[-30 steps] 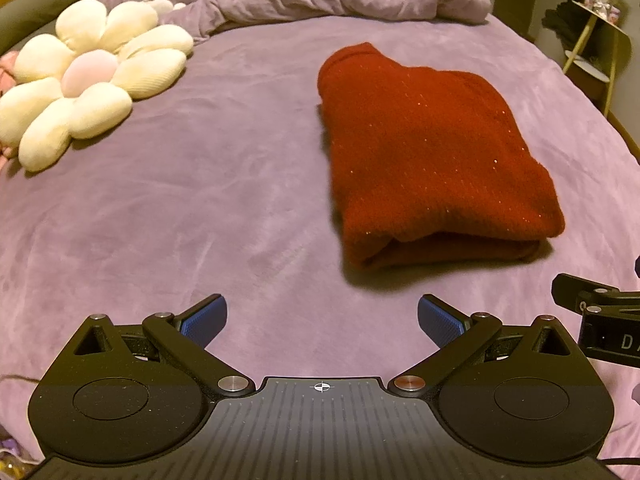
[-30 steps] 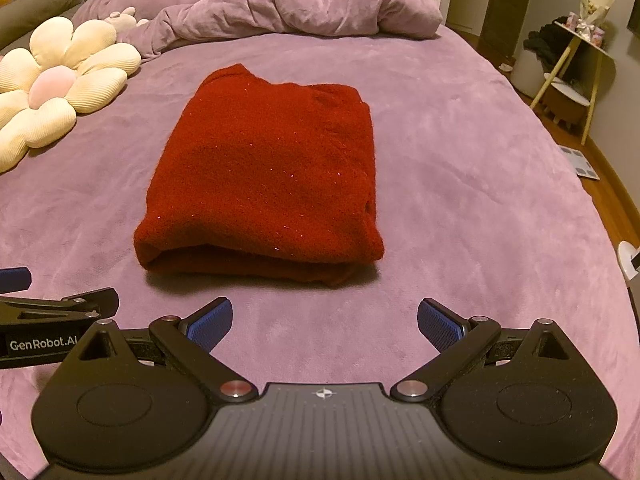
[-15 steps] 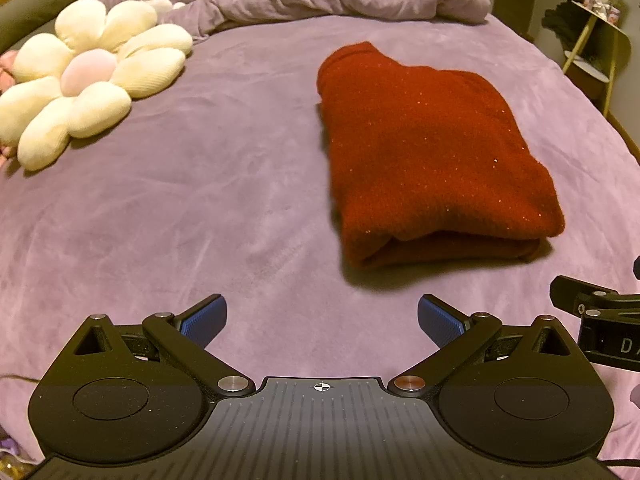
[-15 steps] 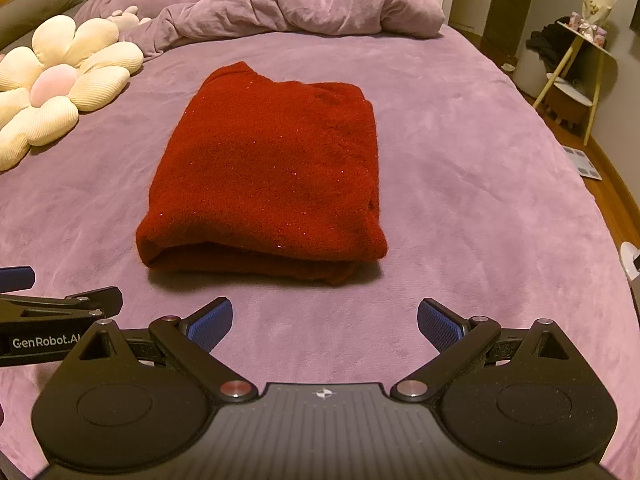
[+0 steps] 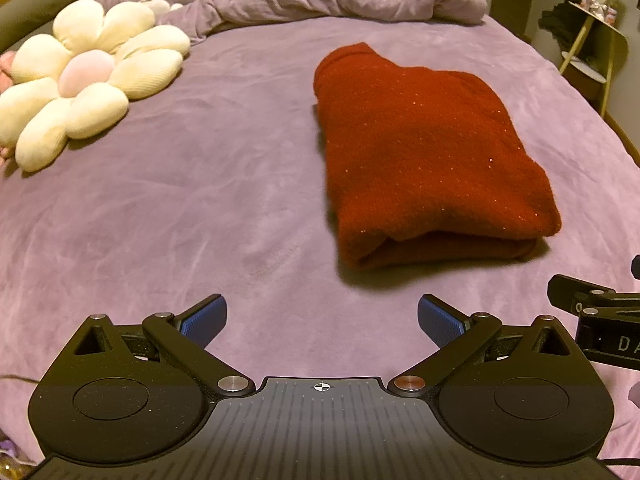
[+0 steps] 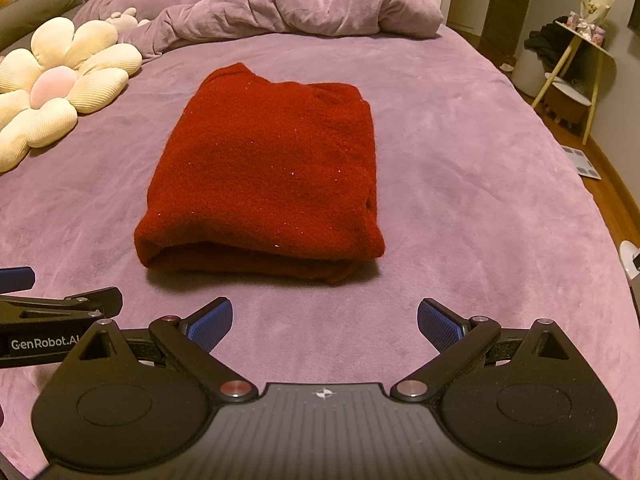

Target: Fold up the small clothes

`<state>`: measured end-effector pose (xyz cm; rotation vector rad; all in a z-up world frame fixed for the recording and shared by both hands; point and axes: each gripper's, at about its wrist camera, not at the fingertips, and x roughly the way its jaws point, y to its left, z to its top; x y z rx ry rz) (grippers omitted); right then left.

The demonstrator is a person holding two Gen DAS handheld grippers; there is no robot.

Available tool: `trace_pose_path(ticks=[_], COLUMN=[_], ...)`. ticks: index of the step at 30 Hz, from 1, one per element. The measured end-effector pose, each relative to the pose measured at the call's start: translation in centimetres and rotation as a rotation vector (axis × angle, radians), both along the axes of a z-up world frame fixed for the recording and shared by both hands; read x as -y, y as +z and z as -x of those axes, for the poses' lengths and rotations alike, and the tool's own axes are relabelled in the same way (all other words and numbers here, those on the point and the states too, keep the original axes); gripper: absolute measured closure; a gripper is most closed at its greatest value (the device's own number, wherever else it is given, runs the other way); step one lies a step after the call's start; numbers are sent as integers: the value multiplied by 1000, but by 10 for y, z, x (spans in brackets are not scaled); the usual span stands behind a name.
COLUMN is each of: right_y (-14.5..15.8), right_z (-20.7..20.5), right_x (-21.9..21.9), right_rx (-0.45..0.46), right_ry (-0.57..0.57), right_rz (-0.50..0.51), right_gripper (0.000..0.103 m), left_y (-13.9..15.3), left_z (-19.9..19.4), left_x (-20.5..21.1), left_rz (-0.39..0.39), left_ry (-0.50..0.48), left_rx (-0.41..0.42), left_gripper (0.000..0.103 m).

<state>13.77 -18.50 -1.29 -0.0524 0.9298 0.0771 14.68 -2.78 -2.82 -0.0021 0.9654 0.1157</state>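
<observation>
A folded dark red knit garment (image 5: 424, 148) lies flat on the purple bed, its layered edge facing me; in the right wrist view it (image 6: 268, 172) is straight ahead. My left gripper (image 5: 322, 320) is open and empty, above the bed, near and left of the garment. My right gripper (image 6: 325, 320) is open and empty, just in front of the garment's near edge. Each gripper shows at the edge of the other's view: the right one (image 5: 592, 320) and the left one (image 6: 52, 312).
A cream flower-shaped cushion (image 5: 80, 88) lies at the left on the purple bedspread (image 5: 180, 208). A rumpled purple duvet (image 6: 288, 8) lies at the head of the bed. A small side table (image 6: 576, 64) stands beyond the bed's right edge.
The right wrist view has shifted slightly, with the garment a little further right and lower in frame. The garment and both open grippers are otherwise unchanged.
</observation>
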Motion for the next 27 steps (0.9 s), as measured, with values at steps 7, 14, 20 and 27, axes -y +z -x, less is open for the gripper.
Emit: trace_pose_path(ticks=[7, 14, 20, 27], right_y=[0, -1, 0, 0], right_z=[1, 1, 1, 3], right_x=[1, 1, 1, 2], right_rx=[1, 3, 6, 12], right_ry=[0, 3, -1, -2], right_rz=[-7, -3, -8, -10], right_gripper=[4, 4, 4, 4], left_y=[0, 1, 1, 3], left_z=[1, 2, 2, 6], left_x=[1, 0, 1, 0], left_rz=[5, 8, 13, 25], left_ry=[0, 5, 6, -3], left_rx=[2, 8, 8, 40], left_gripper=[0, 0, 0, 0])
